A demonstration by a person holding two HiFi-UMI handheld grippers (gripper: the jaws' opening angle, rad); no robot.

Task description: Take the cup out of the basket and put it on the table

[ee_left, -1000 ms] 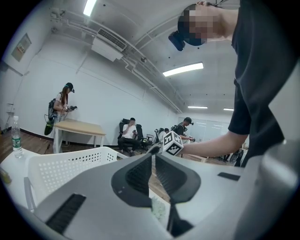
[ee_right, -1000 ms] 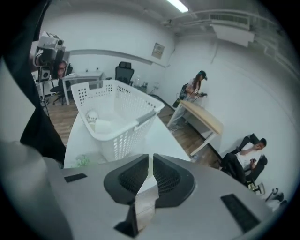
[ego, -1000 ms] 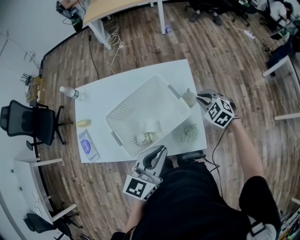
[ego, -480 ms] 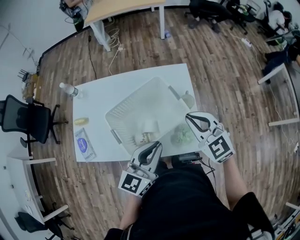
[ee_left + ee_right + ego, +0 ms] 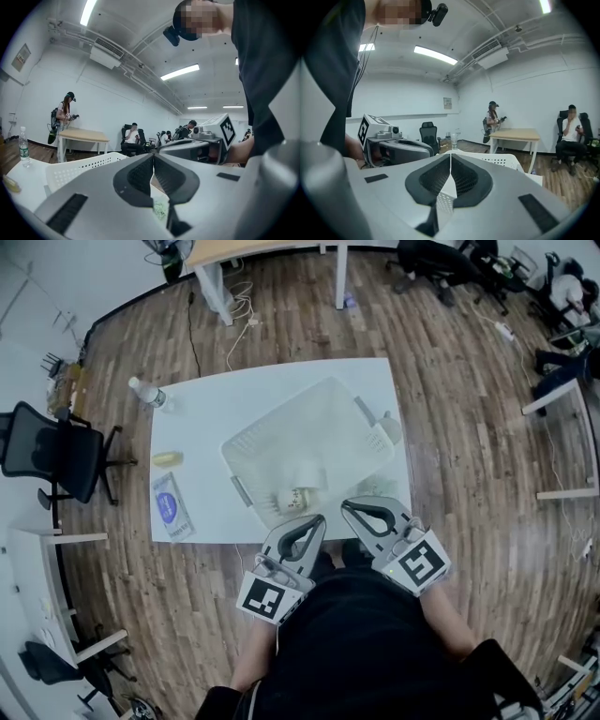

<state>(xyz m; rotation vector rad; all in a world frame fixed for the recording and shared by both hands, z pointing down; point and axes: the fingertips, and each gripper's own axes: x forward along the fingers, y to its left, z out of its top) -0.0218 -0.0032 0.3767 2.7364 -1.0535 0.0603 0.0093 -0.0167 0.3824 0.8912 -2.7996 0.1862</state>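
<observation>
Both tools clenched, nothing between the jaws: left tool (image 5: 317,519) and right tool (image 5: 349,508) sit side by side at the tabletop's (image 5: 202,427) 6 o'clock edge. Cup (image 5: 387,427) is on the tabletop, just outside the basket's (image 5: 267,442) 3 o'clock corner. Small labelled bottle (image 5: 295,500) lies inside the basket at 6.

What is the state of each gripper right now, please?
Left gripper: closed, holding nothing.
Right gripper: closed, holding nothing.
</observation>
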